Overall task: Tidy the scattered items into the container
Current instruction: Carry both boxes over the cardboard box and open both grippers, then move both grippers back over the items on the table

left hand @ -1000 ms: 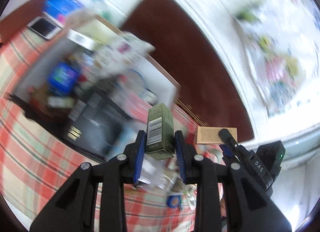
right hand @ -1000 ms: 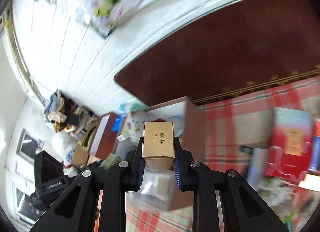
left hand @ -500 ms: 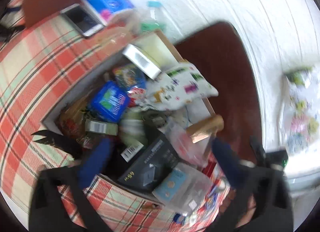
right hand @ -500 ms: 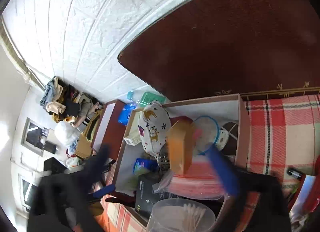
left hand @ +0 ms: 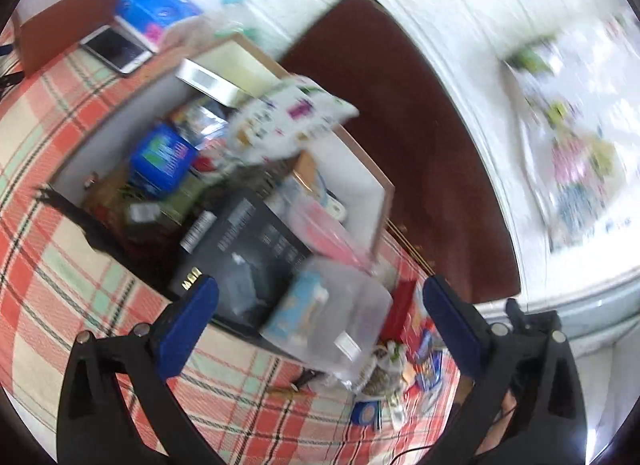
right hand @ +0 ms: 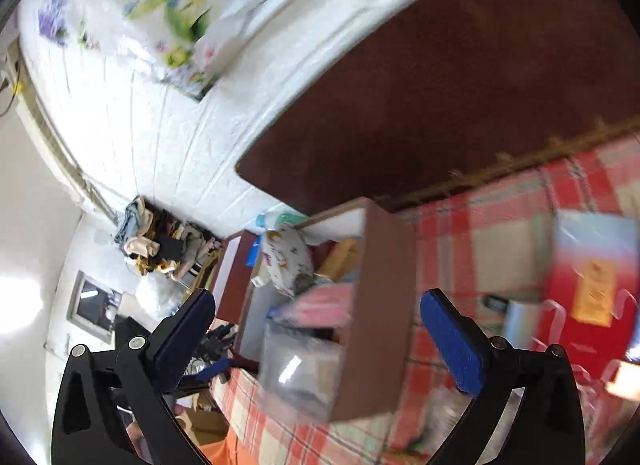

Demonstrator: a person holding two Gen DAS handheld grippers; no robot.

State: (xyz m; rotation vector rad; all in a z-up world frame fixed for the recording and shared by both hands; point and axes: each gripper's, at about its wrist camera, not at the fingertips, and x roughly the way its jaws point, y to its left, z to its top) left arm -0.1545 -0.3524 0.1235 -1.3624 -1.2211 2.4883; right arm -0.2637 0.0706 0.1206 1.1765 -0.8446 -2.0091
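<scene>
A brown box with white inner walls (left hand: 368, 181) (right hand: 380, 305) stands on the checked cloth, packed with items: a patterned white pouch (left hand: 292, 121) (right hand: 286, 257), a blue packet (left hand: 162, 159), a black box (left hand: 248, 249), a tan box (right hand: 340, 259) and a clear plastic tub (left hand: 340, 321) (right hand: 300, 369). My left gripper (left hand: 318, 319) is open above the box's near end, nothing between its blue pads. My right gripper (right hand: 318, 335) is open too, empty, in front of the box's brown side wall. Small scattered packets (left hand: 404, 369) lie on the cloth to the right of the box.
A phone (left hand: 114, 49) and a blue pack (left hand: 156, 13) lie beyond the box on the left. A dark red headboard (left hand: 412, 137) rises behind. A red gift box (right hand: 592, 289) sits on the cloth at the right. The whole view is blurred by motion.
Both grippers let go: the green box left the left jaws and the tan box left the right jaws, dropping into the container. Both jaws now stand wide and have drawn back from the box.
</scene>
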